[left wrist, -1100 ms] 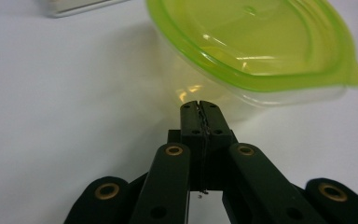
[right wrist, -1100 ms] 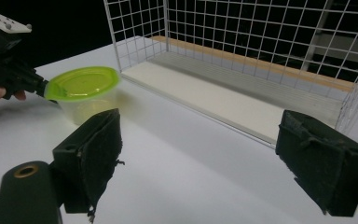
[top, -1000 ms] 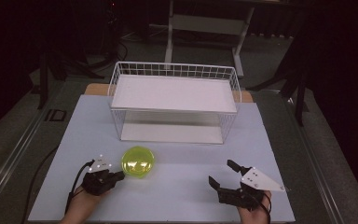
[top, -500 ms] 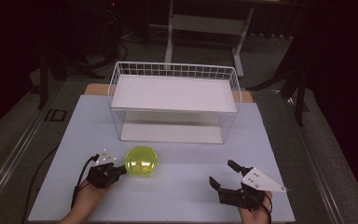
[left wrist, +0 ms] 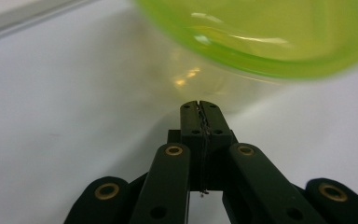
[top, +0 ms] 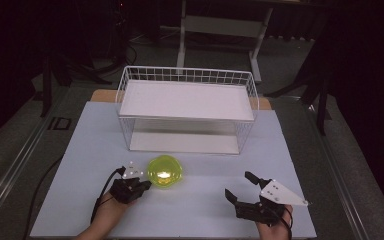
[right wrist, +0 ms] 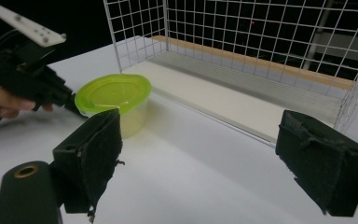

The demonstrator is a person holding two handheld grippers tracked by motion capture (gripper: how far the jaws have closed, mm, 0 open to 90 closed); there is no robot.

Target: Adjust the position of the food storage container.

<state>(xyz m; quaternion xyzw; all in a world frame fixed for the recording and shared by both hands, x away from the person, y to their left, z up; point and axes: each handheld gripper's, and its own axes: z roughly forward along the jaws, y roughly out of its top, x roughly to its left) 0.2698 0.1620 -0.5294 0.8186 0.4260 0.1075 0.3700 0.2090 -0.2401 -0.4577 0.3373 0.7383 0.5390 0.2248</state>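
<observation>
The lidded green container (top: pixel 165 171) stands on the white table (top: pixel 80 150), in front of the near left corner of the wire basket (top: pixel 187 107), neither lifted nor gripped by either tool. The left gripper (top: pixel 143 184) has its jaws pressed together on nothing, their tips right at the container's left side below the lid rim, which looks like nudging rather than grasping. The right gripper (top: pixel 240 186) rests near the table's right front, well apart from the container, jaws spread wide and empty, so I judge the work barely begun, with any grasp and any placing in the basket still to come.
</observation>
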